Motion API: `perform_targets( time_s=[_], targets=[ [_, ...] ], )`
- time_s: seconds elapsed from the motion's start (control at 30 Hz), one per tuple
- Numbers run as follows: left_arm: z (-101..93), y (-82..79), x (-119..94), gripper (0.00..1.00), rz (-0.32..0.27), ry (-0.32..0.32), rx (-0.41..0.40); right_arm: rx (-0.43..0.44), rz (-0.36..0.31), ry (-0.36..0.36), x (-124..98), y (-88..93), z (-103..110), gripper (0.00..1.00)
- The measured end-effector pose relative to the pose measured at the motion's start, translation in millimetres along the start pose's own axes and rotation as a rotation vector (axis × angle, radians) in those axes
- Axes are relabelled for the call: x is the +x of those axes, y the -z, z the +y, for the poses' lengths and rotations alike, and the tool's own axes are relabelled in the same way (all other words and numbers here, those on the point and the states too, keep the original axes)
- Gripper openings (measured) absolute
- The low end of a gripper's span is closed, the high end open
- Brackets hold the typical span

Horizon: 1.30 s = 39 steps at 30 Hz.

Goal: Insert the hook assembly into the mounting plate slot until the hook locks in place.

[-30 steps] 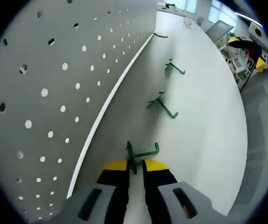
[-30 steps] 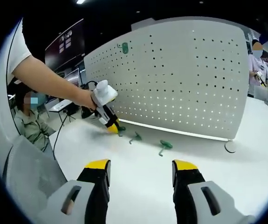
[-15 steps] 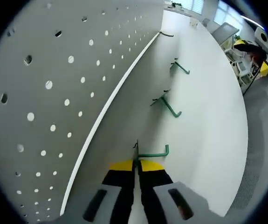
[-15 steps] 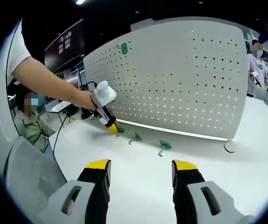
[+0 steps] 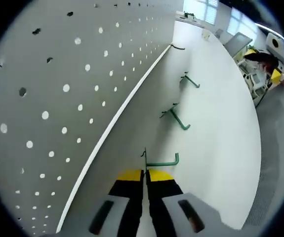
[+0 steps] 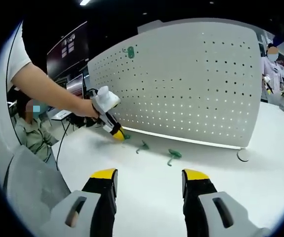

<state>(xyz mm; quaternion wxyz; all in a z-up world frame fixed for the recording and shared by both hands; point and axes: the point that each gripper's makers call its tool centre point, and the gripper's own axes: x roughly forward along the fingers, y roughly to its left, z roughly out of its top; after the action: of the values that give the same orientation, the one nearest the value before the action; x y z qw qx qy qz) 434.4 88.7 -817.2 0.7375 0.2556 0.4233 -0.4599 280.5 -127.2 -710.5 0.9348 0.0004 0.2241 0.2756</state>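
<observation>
My left gripper (image 5: pixel 144 173) is shut on a green hook (image 5: pixel 161 161), whose arm sticks out to the right just above the white table (image 5: pixel 221 128). The grey pegboard (image 5: pixel 72 74) rises close on the left. Two more green hooks lie further along the table, one (image 5: pixel 175 114) near and one (image 5: pixel 188 80) beyond it. In the right gripper view the left gripper (image 6: pixel 116 133) holds its hook at the pegboard's (image 6: pixel 191 84) foot, with two loose hooks (image 6: pixel 142 146) (image 6: pixel 173 155) beside it. One green hook (image 6: pixel 130 50) hangs high on the board. My right gripper (image 6: pixel 149 180) stands open and holds nothing.
A person sits at the left (image 6: pixel 33 131) behind the holding arm (image 6: pixel 48 84). Another person (image 6: pixel 270 69) stands at the right past the board. A round foot (image 6: pixel 243 155) of the board rests on the table. A grey chair back (image 6: pixel 28 182) is near my right gripper.
The left gripper closed on the hook a second ago and has since stayed shut, lifting and drifting slightly along the board's base. The right gripper has not moved.
</observation>
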Motion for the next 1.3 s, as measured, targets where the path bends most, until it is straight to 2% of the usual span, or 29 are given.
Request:
perform_targets(
  time_s=[0.17, 0.27, 0.37, 0.67, 0.73, 0.77, 1.0, 1.2, 1.3],
  targets=[
    [-5.3, -13.6, -8.5, 0.02, -0.091, -0.003, -0.016, 0.000, -0.002, -0.001, -0.5, -0.1, 0.3, 0.51],
    [-1.7, -24.5, -14.0, 0.02, -0.151, -0.044, 0.017, -0.001, -0.004, -0.002, -0.7, -0.4, 0.4, 0.51],
    [-3.6, -31.2, -21.3, 0.02, -0.194, -0.054, 0.001, -0.001, -0.006, -0.002, -0.8, -1.3, 1.0, 0.51],
    [-8.8, -44.1, -37.4, 0.02, -0.269, -0.070, 0.002, 0.008, -0.025, -0.007, -2.1, -4.4, 1.1, 0.51],
    [-12.0, -51.6, -43.7, 0.02, -0.312, -0.067, 0.000, 0.005, -0.025, -0.006, -2.2, -4.9, 1.4, 0.51],
    [-11.5, -51.8, -45.5, 0.02, -0.314, -0.072, -0.004, 0.006, -0.027, -0.006, -2.6, -5.2, 1.6, 0.51],
    [-6.2, -67.4, -70.7, 0.01, -0.415, -0.137, -0.015, 0.002, -0.028, -0.005, -3.6, -5.9, 2.1, 0.51],
    [-8.5, -74.3, -86.7, 0.01, -0.476, -0.155, -0.014, -0.003, -0.032, -0.007, -3.4, -7.3, 3.4, 0.51],
    [-13.2, -79.0, -95.1, 0.02, -0.530, -0.141, -0.053, -0.004, -0.036, -0.007, -4.2, -8.1, 3.6, 0.51]
  ],
)
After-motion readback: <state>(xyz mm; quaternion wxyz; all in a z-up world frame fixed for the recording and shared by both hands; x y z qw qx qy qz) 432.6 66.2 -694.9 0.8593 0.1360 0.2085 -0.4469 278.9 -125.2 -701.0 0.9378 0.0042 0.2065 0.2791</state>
